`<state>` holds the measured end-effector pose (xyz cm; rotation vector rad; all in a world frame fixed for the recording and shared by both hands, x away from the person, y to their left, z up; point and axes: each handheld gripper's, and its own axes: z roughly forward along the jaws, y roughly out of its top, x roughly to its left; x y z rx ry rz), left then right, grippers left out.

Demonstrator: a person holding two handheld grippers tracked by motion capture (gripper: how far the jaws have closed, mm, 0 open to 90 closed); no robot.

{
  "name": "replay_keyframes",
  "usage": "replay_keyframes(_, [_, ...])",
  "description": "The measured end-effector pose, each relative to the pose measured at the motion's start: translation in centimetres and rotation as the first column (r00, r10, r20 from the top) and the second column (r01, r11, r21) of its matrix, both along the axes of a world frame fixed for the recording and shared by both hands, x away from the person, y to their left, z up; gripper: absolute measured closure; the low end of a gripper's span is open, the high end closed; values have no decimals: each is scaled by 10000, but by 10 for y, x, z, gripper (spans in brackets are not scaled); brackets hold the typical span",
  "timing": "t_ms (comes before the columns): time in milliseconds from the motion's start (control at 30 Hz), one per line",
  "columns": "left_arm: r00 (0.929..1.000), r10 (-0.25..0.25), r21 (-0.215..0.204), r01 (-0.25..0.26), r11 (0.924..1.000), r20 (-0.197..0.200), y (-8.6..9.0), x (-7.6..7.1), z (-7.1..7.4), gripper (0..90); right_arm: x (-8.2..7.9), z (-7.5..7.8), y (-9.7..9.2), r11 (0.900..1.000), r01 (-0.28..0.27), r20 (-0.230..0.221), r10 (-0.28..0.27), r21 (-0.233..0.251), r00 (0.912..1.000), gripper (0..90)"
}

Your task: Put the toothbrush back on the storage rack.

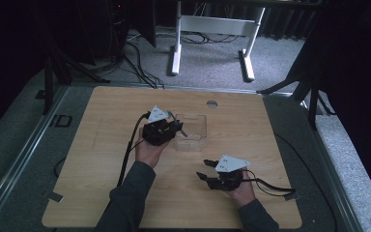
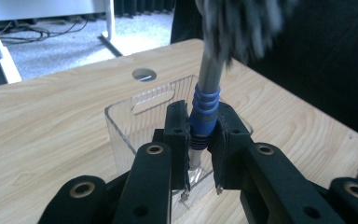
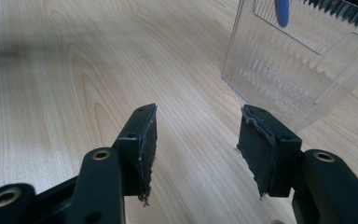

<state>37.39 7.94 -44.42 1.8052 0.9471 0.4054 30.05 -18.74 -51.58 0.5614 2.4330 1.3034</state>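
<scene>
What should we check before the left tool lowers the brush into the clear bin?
1. Left tool grip on the brush: ok, both pads clamp its blue collar.
2. Brush over the bin: ok, its lower end points into the open top.
3. Bin upright on the table: ok.
4. Right tool out of the way: ok, jaws apart with nothing between them, short of the bin wall.
5. Bin held steady: not ok, nothing grips it.
6. Inside of bin free: cannot tell, the ribbed walls blur it.
</scene>
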Motion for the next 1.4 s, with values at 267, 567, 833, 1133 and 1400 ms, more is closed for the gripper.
replay_keyframes(267, [9988, 102, 355, -85, 9993, -486, -4, 10, -15, 781, 0, 0, 0, 10000, -9, -6, 9, 2, 10000, 459])
replay_keyframes(567, [9972, -261, 659, 308, 9974, -705, -7, 13, -26, 693, 0, -1, -5, 9999, 67, -82, -66, 105, 9999, 459])
replay_keyframes(833, [9999, -27, 583, 35, 9983, -135, -1, 4, -17, 371, 0, -1, -5, 9999, 47, -73, -46, 93, 10000, 456])
replay_keyframes(1133, [9974, 516, -130, -510, 9986, 509, 23, -6, 0, 358, 1, -1, -5, 10000, 54, -125, -53, 75, 9999, 449])
replay_keyframes(1400, [9953, 799, -354, -781, 9963, 553, 43, -13, -2, 371, 2, -2, -6, 10000, 87, -230, -87, 31, 9997, 440])
